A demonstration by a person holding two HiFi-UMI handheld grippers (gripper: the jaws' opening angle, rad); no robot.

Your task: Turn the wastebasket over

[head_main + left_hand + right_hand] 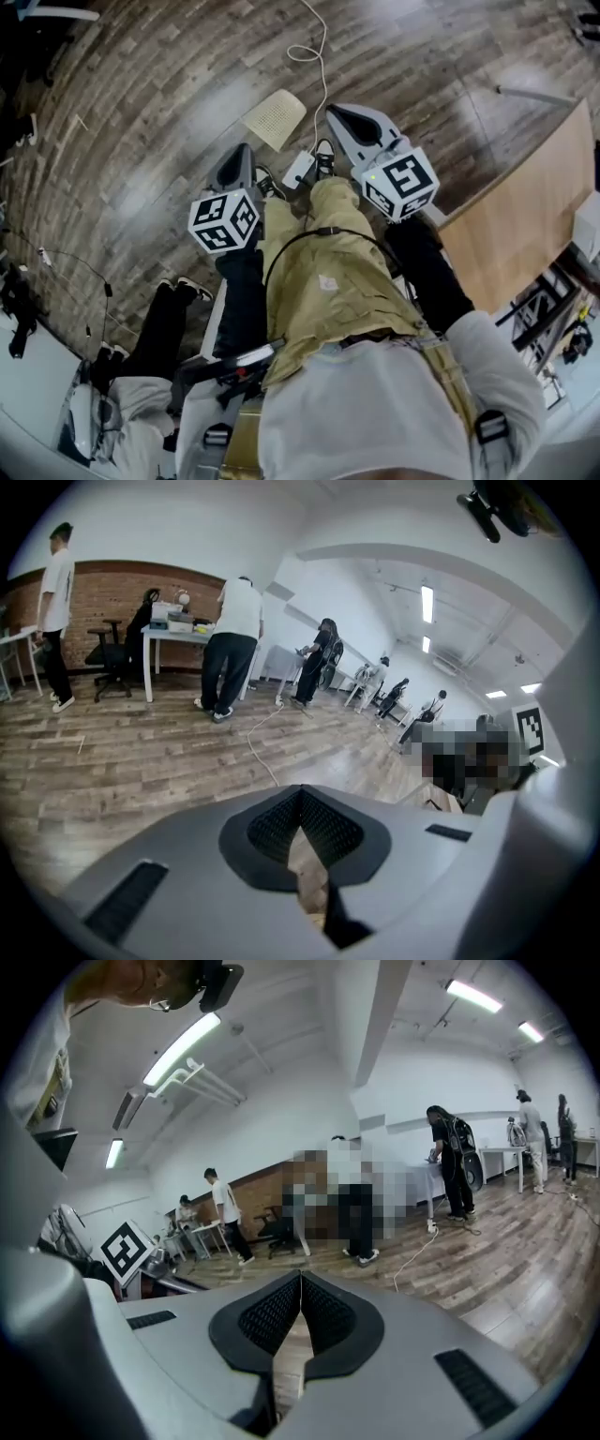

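A cream, perforated wastebasket (275, 118) lies on the wood-plank floor ahead of the person's feet in the head view. My left gripper (236, 165) hangs over the left leg, a little short of the basket and to its left. Its jaws are shut with nothing between them (301, 799). My right gripper (349, 118) reaches forward just right of the basket, apart from it, also shut and empty (300, 1283). Neither gripper view shows the basket; both look out across the room.
A white power block (298, 170) with a cable (322, 56) lies on the floor between the grippers. A wooden tabletop (525, 206) stands at the right. Another person's legs (164, 319) are at the lower left. People and desks (178, 630) stand farther off.
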